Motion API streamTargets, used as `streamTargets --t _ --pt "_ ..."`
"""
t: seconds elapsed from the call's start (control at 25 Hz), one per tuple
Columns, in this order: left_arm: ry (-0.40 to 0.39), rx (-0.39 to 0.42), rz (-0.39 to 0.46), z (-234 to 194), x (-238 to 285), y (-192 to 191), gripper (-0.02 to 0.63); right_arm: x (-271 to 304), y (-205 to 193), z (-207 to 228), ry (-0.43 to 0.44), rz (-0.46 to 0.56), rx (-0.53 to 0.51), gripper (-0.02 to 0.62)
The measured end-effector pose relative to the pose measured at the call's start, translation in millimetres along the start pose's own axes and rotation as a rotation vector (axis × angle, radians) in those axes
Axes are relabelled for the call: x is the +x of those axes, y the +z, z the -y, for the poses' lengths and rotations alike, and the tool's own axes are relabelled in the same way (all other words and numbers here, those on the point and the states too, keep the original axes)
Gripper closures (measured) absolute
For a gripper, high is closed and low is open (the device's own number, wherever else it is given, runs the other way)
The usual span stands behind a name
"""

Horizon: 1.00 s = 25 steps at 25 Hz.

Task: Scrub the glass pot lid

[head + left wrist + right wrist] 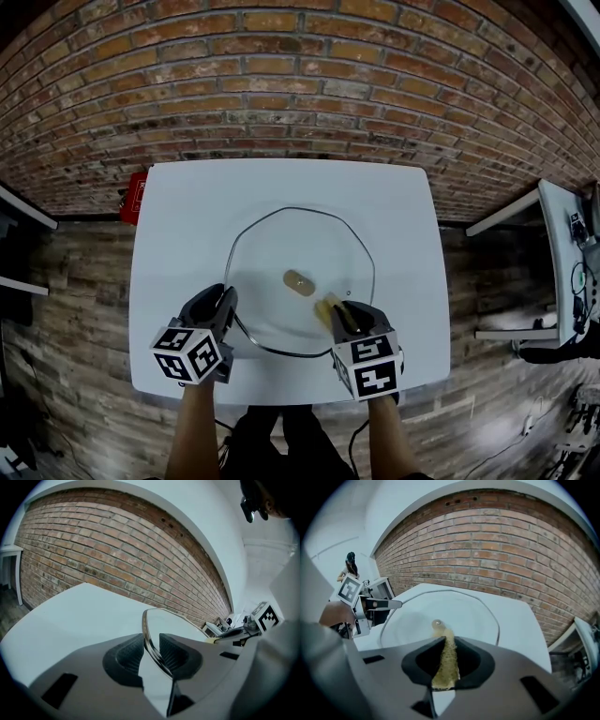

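One white table (187, 216) carries one glass pot lid (281, 244) with one knob (298, 281), plus one yellow scrub pad (327, 310) and two grippers — left gripper (228, 298), right gripper (341, 313).

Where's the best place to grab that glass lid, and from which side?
By its thin metal rim, edge-on from the near left, as the left gripper does. The lid is wide and shallow, so the rim slips between jaws, probably leaving the middle free for the sponge.
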<state>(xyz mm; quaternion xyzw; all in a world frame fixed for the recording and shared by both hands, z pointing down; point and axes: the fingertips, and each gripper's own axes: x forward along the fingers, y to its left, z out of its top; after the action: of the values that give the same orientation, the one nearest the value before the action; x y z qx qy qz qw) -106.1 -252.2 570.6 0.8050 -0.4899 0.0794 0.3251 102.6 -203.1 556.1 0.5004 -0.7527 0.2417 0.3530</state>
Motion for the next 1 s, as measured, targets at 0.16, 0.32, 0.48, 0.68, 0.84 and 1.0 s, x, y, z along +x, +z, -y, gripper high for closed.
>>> streamTargets --t 0.16,0.32,0.48,0.68,0.84,1.0 --pt "-0.005 0.003 0.003 0 1 0 0.5 0 3 -3 -0.001 0.013 -0.006 0.537" --pt "-0.005 0.013 0.037 1 -2 8 0.5 -1 3 -1 0.004 0.021 0.01 0.537" --pt "0.001 0.021 0.053 -2 -7 14 0.502 -2 5 -1 0.003 0.033 0.015 0.537" --pt "0.005 0.035 0.072 0 -17 19 0.517 -5 7 -2 0.001 0.053 0.019 0.537" --pt "-0.011 0.073 0.102 8 -26 29 0.588 -9 11 -3 0.003 0.092 0.025 0.537" --pt "-0.013 0.171 0.122 22 -30 37 0.597 -18 20 -1 -0.004 0.192 0.056 0.537"
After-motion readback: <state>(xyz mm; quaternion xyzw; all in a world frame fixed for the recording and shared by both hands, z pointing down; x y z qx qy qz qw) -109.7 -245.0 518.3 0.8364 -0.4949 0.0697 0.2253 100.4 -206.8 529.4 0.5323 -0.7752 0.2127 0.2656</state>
